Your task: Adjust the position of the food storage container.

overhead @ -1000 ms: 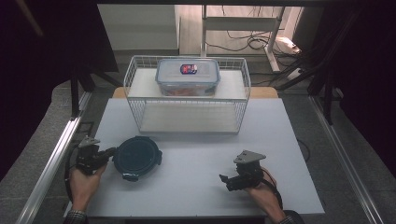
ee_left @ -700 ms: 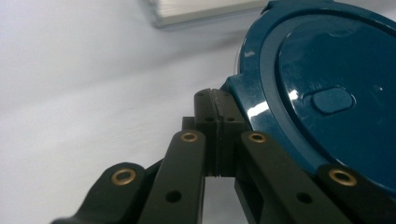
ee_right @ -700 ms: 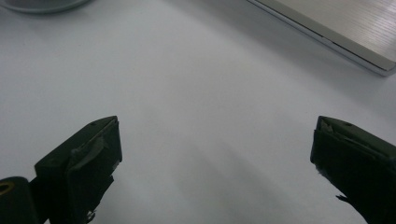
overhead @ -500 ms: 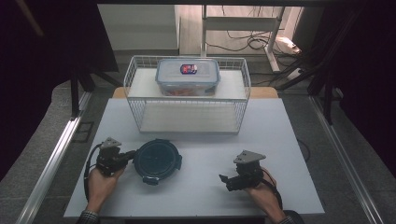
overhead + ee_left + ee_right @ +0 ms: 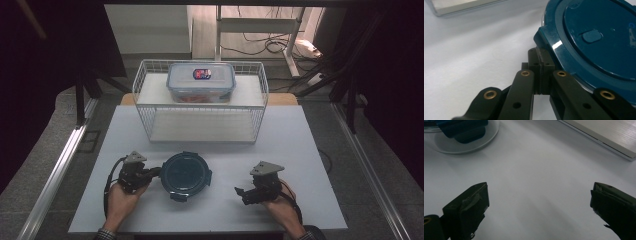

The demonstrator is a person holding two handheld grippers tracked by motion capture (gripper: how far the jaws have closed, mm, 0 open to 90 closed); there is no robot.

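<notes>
pinching the left latch tab of the round container (image 5: 183, 175) with my left gripper (image 5: 151, 172), fingers (image 5: 524, 87) closed tight on that small flap. it sits near the front edge of the tabletop (image 5: 300, 145), left of centre. the dark teal lid looks stiff, glossy and slick; the bowl under it seems clear glass, so likely heavy and breakable. a tab alone may flex, so i'd drag, not lift. my right gripper (image 5: 241, 192) rests apart, spread wide, holding nothing.
</notes>
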